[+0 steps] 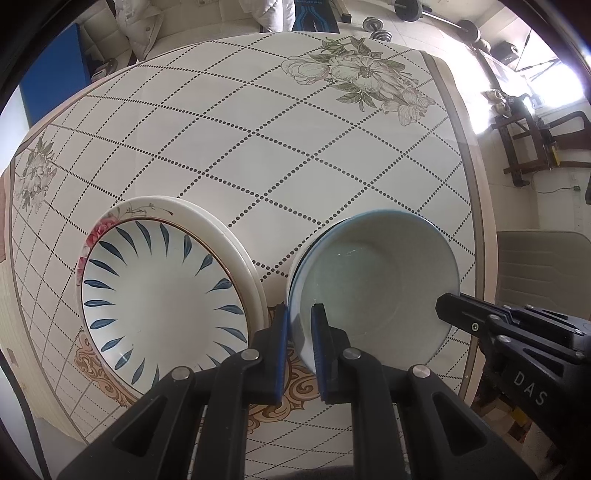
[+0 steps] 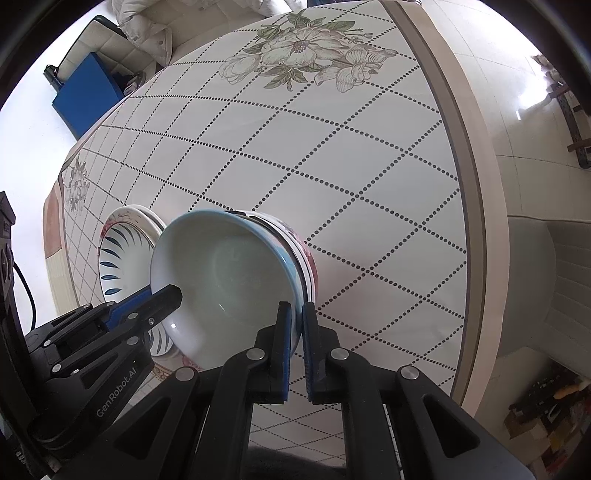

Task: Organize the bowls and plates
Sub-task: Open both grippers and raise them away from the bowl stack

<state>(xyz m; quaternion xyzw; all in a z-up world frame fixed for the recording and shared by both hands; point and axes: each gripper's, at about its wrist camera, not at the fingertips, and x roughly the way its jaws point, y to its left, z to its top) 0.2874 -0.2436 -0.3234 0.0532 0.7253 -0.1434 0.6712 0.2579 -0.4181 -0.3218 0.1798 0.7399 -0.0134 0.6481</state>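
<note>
Two stacks: crockery sits in two piles side by side near the front edge of a table (image 1: pixel 295 155), close together without clearly touching.
Table: a wide top covered in a white cloth with a dotted diamond grid and printed flowers (image 2: pixel 303 48) toward the far side.
Plate stack: a white plate with blue leaf strokes (image 1: pixel 162 295) lies on top of wider cream plates, one showing pink blossoms at its rim.
Bowl stack: a pale blue-rimmed bowl (image 2: pixel 225 273) is nested, slightly tilted, in other bowls; a lower bowl with a red pattern (image 2: pixel 308 266) shows at the right side.
Surroundings: a blue panel (image 2: pixel 88 96) and a white padded jacket lie beyond the far edge, dumbbells (image 1: pixel 376 29) rest on the floor, and a dark wooden chair (image 1: pixel 532 136) stands to the right.
In the way: the plate stack lies just beside the left gripper's outer finger.
Left gripper (image 1: pixel 300 314): jaws nearly together, clamped on the top bowl's left rim, one blue pad inside and one outside.
Right gripper (image 2: pixel 297 314): jaws nearly together, pinching the same bowl's right rim, with the lower bowls just beyond the outer pad.
</note>
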